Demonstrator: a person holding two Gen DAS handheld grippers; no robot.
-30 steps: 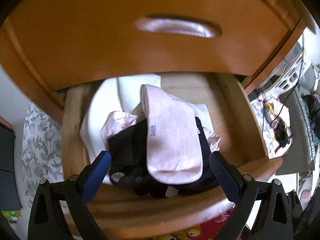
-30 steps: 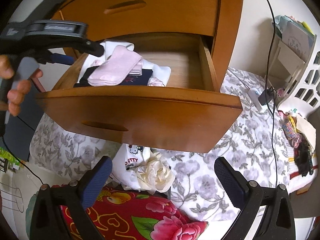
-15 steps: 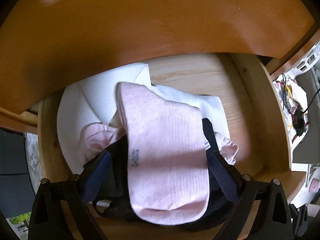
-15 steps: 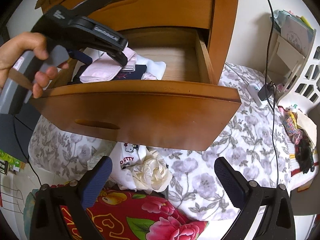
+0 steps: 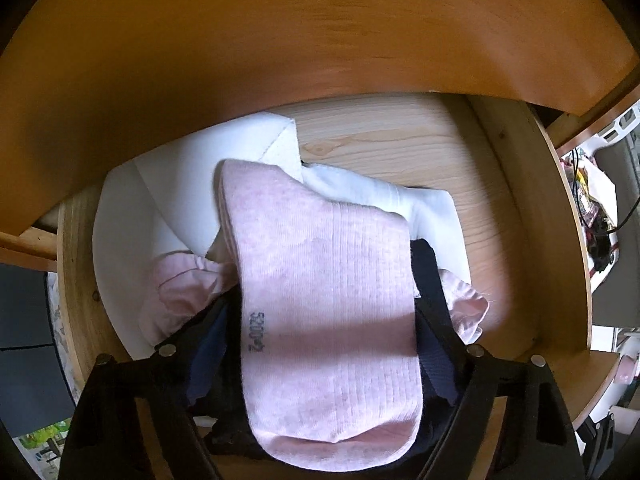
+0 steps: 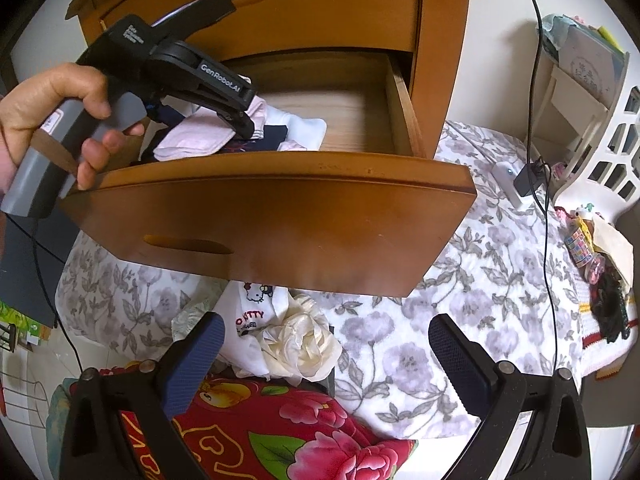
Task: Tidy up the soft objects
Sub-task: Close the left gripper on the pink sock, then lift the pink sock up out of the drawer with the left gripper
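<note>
A folded pink sock (image 5: 320, 312) tops a heap of dark navy, white and pale pink clothes in the open wooden drawer (image 5: 400, 148). My left gripper (image 5: 320, 316) points down into the heap. Its jaws are closing, with the sock between the fingers (image 5: 212, 336); a narrow gap shows beside the left pad. The right wrist view shows a hand holding this gripper (image 6: 240, 120) over the sock (image 6: 192, 138). My right gripper (image 6: 326, 344) hangs open and empty below the drawer front (image 6: 280, 216), above a white printed garment (image 6: 252, 312) and a cream cloth (image 6: 300, 344).
The upper drawer front (image 5: 320, 40) overhangs the open drawer. A floral bedspread (image 6: 460, 280) lies under the drawer, with a red flowered fabric (image 6: 280, 420) nearest me. At the right stand a white laundry basket (image 6: 600, 152) and a plugged-in charger (image 6: 528, 178).
The left gripper came down into the drawer onto the clothes heap, and its fingers have drawn in beside the pink sock. The right gripper stayed where it was.
</note>
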